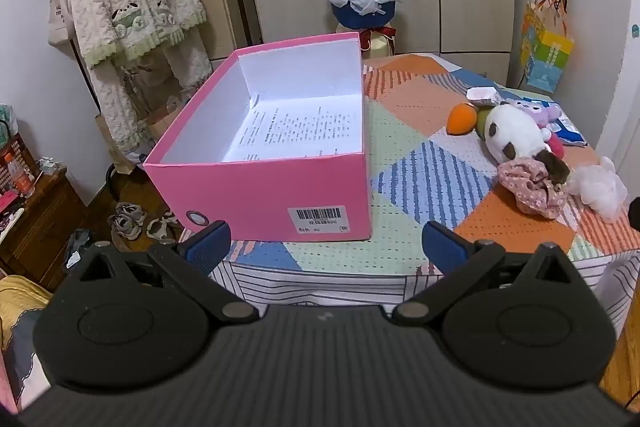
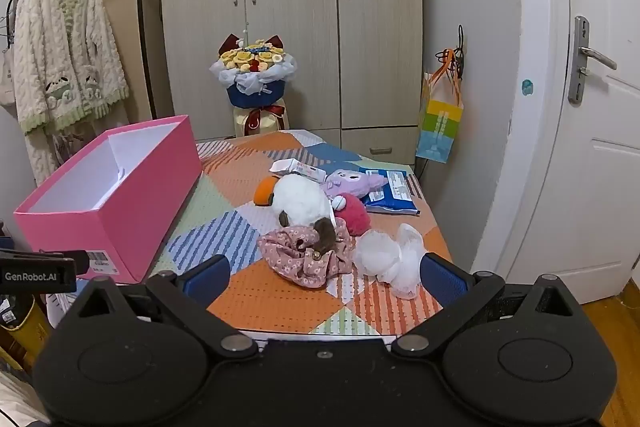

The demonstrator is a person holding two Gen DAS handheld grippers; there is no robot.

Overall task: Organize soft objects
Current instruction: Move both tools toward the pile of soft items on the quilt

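Standing at the left of the patchwork-covered table (image 1: pixel 404 131), the open pink box (image 1: pixel 276 187) holds only a printed sheet (image 1: pixel 296 135). The left gripper (image 1: pixel 326 247) hangs before it, fingers spread wide, holding nothing. Further right lie the soft things, heaped together: a white plush toy (image 2: pixel 300 203), a floral pink cloth (image 2: pixel 304 259) and a white mesh puff (image 2: pixel 390 259). The right gripper (image 2: pixel 324 273) is just short of them, fingers wide apart and empty.

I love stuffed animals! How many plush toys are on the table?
3: white plush in the middle, purple plush behind it, pink plush on its right. More may hide underneath.
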